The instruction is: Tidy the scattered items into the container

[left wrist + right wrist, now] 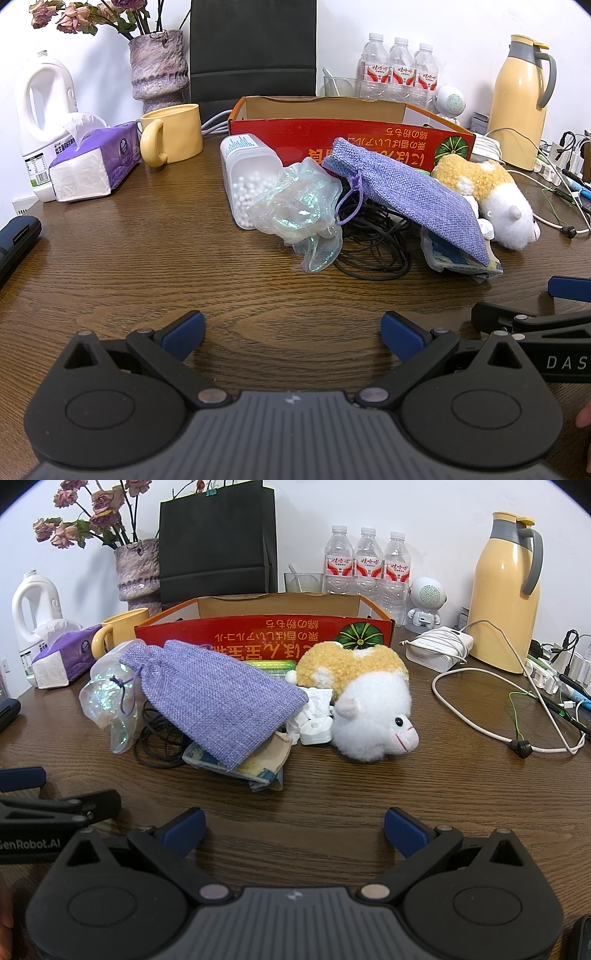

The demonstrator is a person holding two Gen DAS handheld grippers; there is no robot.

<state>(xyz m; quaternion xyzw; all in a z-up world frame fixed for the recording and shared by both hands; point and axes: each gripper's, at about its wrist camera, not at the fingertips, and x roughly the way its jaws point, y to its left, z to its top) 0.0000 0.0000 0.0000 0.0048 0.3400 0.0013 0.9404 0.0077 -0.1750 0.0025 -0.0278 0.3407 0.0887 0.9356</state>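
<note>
On a dark wood-grain table against a white wall, the left gripper and right gripper hang released at lower frame, jaws wide with nothing between them; "GenRobot.AI" reads on the left one at the right view's lower left. Centre frame, a clear tub of white beads, an iridescent pouch, a purple drawstring bag over coiled black cable and a plush toy crowd before the red cardboard box printed with Japanese script. Three labelled water bottles stand behind.
</note>
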